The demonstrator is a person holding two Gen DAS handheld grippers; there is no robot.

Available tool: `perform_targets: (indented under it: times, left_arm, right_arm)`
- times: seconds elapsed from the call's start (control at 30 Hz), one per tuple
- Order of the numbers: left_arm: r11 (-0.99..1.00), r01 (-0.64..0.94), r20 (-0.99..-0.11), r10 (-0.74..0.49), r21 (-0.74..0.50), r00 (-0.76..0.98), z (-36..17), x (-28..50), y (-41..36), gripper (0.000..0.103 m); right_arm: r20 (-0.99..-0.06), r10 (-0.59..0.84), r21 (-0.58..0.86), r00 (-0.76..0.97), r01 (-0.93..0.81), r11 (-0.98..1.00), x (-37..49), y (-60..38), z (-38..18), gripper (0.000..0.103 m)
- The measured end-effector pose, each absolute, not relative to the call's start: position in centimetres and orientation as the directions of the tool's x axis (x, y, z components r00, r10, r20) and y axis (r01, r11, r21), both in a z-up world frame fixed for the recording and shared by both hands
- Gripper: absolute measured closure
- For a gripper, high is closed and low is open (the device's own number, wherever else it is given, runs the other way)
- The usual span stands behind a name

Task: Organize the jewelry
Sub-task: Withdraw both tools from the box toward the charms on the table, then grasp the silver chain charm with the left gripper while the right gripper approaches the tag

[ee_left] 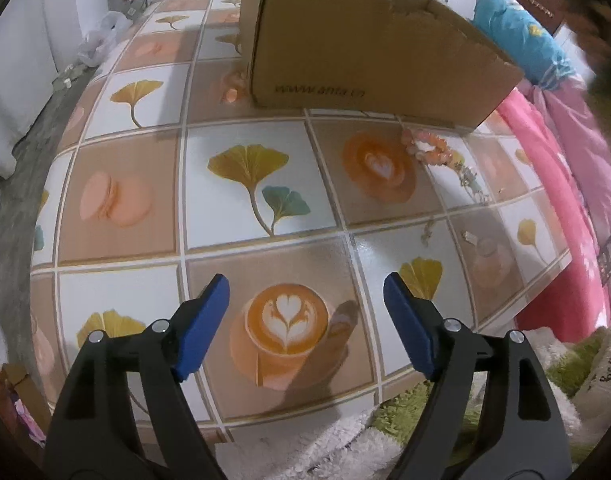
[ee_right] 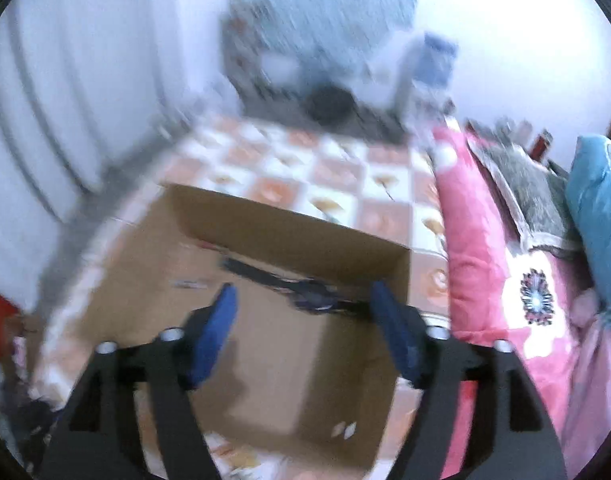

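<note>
Beside the box, on the table: bracelet (ee_left: 429, 148) of peach and pink beads, lying just at the near wall of the box (ee_left: 369, 60).
Next to bracelet: a thinner chain (ee_left: 471, 184) with pale stones, trailing away from it toward the table edge.
Handling: I judge both light, limp and a little slippery; the beads roll, the chain can snag or break.
Where to hold: across the bead strand, not on one bead; the chain at its thick part.
Inside box: a dark strand (ee_right: 289, 284), blurred, on the floor of it.
Left gripper (ee_left: 305, 292): jaws wide, empty, above the table (ee_left: 241, 216).
Right gripper (ee_right: 303, 300): jaws wide, nothing between, over the open box.
Around: pink quilt (ee_right: 485, 272).
</note>
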State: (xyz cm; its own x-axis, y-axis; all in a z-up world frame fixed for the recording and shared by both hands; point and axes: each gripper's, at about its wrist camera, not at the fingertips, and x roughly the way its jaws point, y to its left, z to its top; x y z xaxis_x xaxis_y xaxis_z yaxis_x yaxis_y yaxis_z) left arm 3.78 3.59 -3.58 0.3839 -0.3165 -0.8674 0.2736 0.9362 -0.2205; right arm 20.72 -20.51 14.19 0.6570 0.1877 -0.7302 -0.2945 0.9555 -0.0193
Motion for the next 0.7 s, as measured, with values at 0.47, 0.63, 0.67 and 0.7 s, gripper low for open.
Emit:
perform_targets:
  times: [0.47, 0.63, 0.67, 0.7]
  left_arm:
    - [0.954, 0.301, -0.898, -0.132, 0.0, 0.42, -4.4, 3.3, 0.3, 0.016]
    - [0.953, 0.296, -0.884, -0.084, 0.063, 0.46, -4.7, 2.7, -0.2, 0.008]
    - [0.953, 0.295, -0.88, -0.081, 0.069, 0.467, -4.8, 2.6, -0.3, 0.008]
    - [0.953, 0.294, -0.878, -0.084, 0.067, 0.472, -4.8, 2.6, -0.3, 0.008]
  right_arm:
    - [-0.893, 0.04, 0.001, 0.448, -0.087, 0.996, 3.2, -23.3, -1.5, 0.009]
    - [-0.891, -0.021, -0.053, 0.454, -0.057, 0.997, 2.2, -21.9, -4.0, 0.009]
    - [-0.89, -0.034, -0.069, 0.454, -0.061, 0.996, 2.0, -21.6, -4.4, 0.009]
    - [-0.888, -0.053, -0.092, 0.456, -0.063, 0.994, 1.8, -21.3, -4.9, 0.009]
